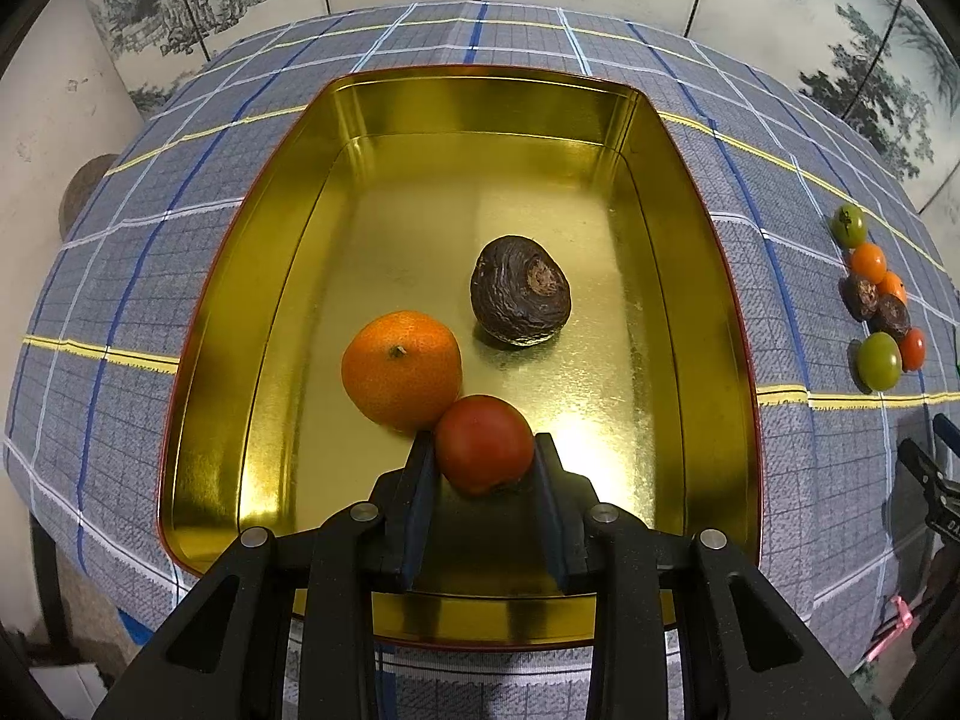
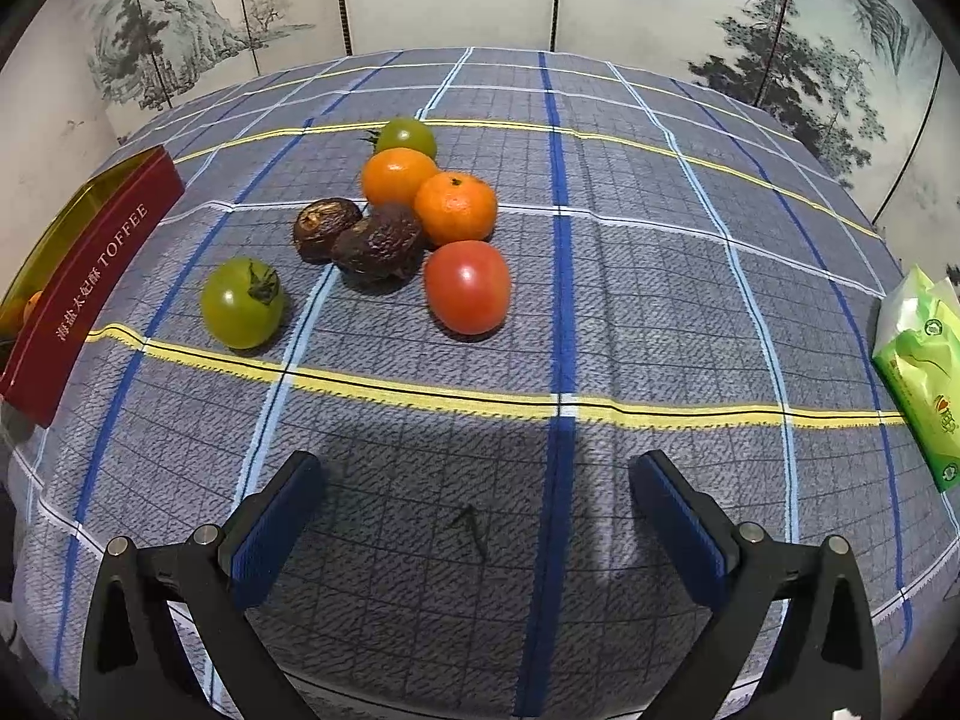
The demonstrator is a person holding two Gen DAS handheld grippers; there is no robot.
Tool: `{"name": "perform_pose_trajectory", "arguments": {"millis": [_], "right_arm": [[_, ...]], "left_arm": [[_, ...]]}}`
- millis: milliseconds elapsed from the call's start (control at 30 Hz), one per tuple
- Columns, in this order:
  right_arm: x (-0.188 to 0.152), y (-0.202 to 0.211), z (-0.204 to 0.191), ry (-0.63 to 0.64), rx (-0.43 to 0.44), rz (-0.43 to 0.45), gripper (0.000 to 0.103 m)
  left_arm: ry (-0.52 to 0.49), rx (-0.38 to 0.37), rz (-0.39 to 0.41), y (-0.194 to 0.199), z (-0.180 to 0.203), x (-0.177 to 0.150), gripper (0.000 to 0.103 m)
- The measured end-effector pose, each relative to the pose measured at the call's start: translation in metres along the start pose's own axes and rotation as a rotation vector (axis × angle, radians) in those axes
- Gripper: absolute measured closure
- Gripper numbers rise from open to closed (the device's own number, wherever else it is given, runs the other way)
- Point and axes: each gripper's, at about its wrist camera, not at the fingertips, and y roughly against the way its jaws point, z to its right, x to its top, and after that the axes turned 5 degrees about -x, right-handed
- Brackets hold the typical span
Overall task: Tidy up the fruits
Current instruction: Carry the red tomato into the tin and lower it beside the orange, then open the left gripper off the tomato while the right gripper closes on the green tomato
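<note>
My left gripper [image 1: 483, 441] is shut on a red tomato [image 1: 483, 443] and holds it inside the gold tin [image 1: 480, 102], against a mandarin [image 1: 401, 367]. A dark wrinkled fruit [image 1: 519, 290] lies further in. In the right wrist view my right gripper [image 2: 477, 468] is open and empty above the cloth. Ahead of it lie a red tomato [image 2: 467, 287], two mandarins [image 2: 455, 207] [image 2: 397, 175], two dark wrinkled fruits [image 2: 379, 243] [image 2: 324, 227] and two green tomatoes [image 2: 242, 302] [image 2: 407, 136].
The tin's red side [image 2: 90, 276], marked TOFFEE, stands at the left of the right wrist view. A green tissue pack [image 2: 921, 372] lies at the right edge. A plaid cloth [image 2: 630, 312] covers the table. Painted screens stand behind.
</note>
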Motion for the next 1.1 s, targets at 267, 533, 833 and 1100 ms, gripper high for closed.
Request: {"name": "perform_pose_trajectory", "arguments": {"millis": [267, 533, 833, 1100], "right_arm": [[0.001, 0.001, -0.014, 0.022, 0.015, 0.001, 0.0], [0.003, 0.002, -0.035, 0.059, 0.039, 0.007, 0.0], [0.009, 0.0, -0.054, 0.087, 0.057, 0.012, 0.0], [0.015, -0.002, -0.072, 0.114, 0.076, 0.037, 0.001]], "left_arm": [[-0.006, -0.002, 0.008, 0.0, 0.0, -0.001, 0.07], [-0.006, -0.003, 0.016, 0.001, 0.001, -0.002, 0.07], [-0.006, -0.015, 0.048, 0.009, 0.002, -0.005, 0.057], [-0.015, -0.015, 0.079, 0.019, 0.006, -0.006, 0.049]]}}
